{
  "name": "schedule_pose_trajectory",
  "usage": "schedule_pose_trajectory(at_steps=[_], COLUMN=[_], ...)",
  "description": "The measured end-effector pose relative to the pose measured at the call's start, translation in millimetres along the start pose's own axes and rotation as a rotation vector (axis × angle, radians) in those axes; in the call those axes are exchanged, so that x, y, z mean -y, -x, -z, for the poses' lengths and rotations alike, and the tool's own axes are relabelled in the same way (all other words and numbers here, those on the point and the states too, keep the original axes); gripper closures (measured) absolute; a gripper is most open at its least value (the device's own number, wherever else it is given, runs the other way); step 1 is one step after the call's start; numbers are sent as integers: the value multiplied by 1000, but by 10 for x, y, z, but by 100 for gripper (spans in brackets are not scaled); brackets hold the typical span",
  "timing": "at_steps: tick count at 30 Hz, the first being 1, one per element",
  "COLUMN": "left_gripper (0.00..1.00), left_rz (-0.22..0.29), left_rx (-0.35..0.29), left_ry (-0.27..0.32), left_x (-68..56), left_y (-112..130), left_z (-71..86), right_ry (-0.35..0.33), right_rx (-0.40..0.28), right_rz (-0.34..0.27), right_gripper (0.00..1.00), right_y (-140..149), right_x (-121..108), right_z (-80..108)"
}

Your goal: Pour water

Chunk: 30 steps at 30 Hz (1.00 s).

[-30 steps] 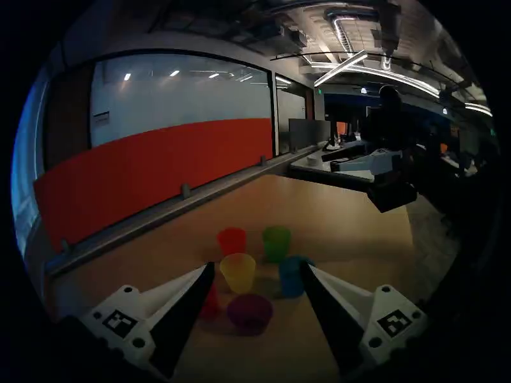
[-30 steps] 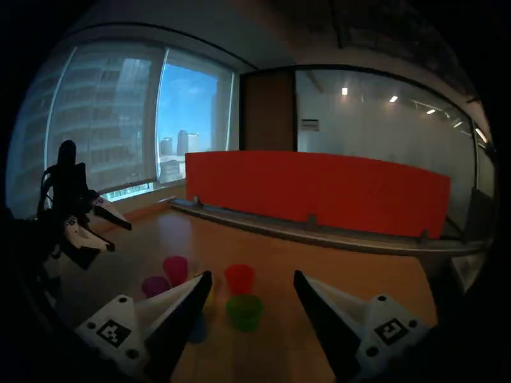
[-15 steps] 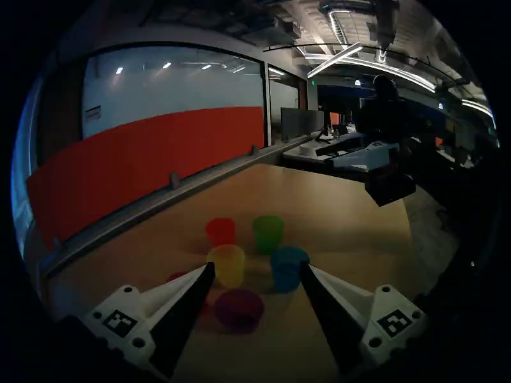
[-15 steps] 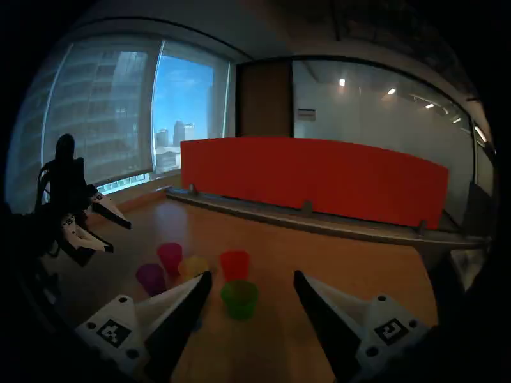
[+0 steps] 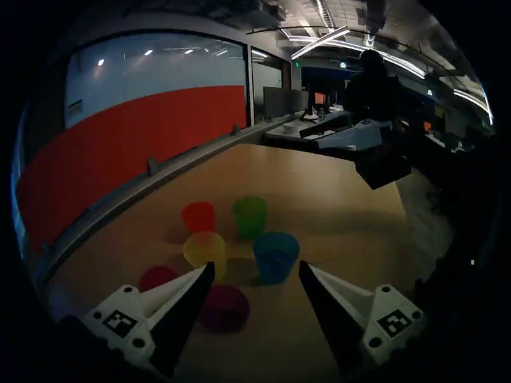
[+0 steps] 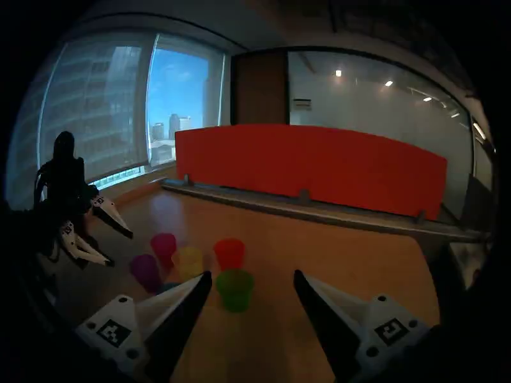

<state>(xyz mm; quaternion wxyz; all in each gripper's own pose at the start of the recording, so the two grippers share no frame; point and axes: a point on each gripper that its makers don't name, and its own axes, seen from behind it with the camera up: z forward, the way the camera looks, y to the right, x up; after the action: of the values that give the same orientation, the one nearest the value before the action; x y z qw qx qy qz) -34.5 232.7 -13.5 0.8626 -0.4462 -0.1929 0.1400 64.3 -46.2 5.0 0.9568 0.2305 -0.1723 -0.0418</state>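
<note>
Left gripper point(image 5: 254, 281): fingers point(image 5: 182, 303) spread, holding nothing, over the wooden worktop point(image 5: 332, 204). A purple cup point(image 5: 223, 309) sits between them. Just beyond the fingertips stand a blue cup point(image 5: 276, 255) and a yellow cup point(image 5: 205, 250), then a red cup point(image 5: 198, 217) and a green cup point(image 5: 250, 216) side by side. Right gripper point(image 6: 252, 284): fingers likewise spread and empty, green cup nearest ahead. An orange partition point(image 5: 128, 140) bounds the worktop's far edge.

Left tongs point(image 5: 254, 264) spread wide, holding nothing, right tongs point(image 6: 251, 274) likewise spread apart, empty

Left gripper point(image 5: 254, 264) and right gripper point(image 6: 251, 274) nearer the cups point(image 5: 276, 255) than before.
</note>
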Motion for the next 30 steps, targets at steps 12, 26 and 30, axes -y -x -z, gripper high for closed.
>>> schedule_pose_trajectory(at_steps=[12, 26, 30], left_gripper=[2, 2, 2], left_rz=[-19, -15, -10], left_rx=[100, 202, 216], left_ry=[58, 73, 76], left_x=[-130, -132, -132], left_y=[182, 361, 384], left_z=[-337, -701, -787], right_ry=[7, 11, 12], right_rx=[11, 20, 22], right_rz=[-12, -27, -27], right_gripper=[1, 1, 1], right_y=[86, 170, 181], right_x=[-72, -170, -185], right_z=[-62, -136, -153])
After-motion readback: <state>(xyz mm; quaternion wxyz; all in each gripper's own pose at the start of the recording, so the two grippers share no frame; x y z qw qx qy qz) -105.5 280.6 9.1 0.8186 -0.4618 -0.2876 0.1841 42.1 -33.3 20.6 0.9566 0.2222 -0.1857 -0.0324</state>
